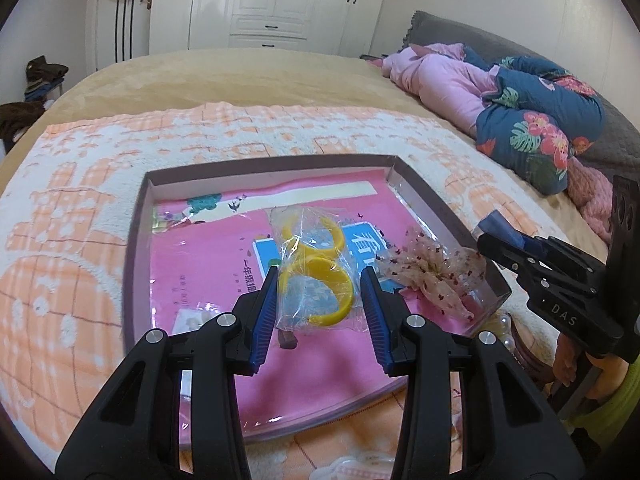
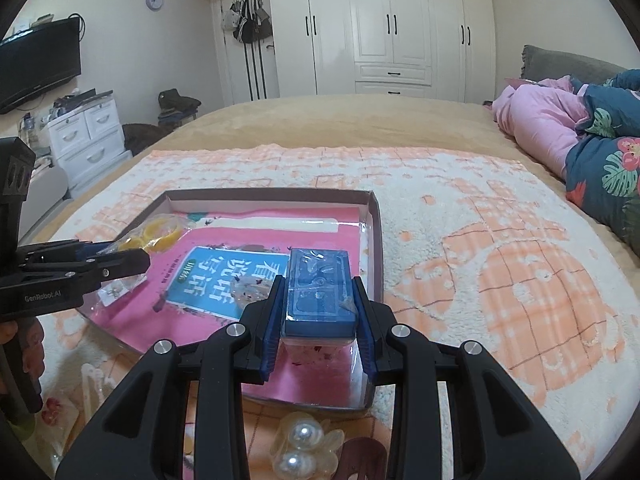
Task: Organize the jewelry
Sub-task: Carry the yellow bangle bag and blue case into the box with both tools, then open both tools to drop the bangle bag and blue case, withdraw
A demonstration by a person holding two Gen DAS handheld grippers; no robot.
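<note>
Over the tray: left gripper spread around bagged yellow bangles; right gripper clamping a blue box, likely for placing.

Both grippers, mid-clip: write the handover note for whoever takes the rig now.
Left gripper: open, fingers either side of the bagged yellow bangles in the tray.
Right gripper: shut on the blue box, held over the tray's right side.
Also in the tray: the floral bow and a small packet.
Left: pearl clip lies on the towel outside the tray; whether the blue box is set down cannot be told.
</note>
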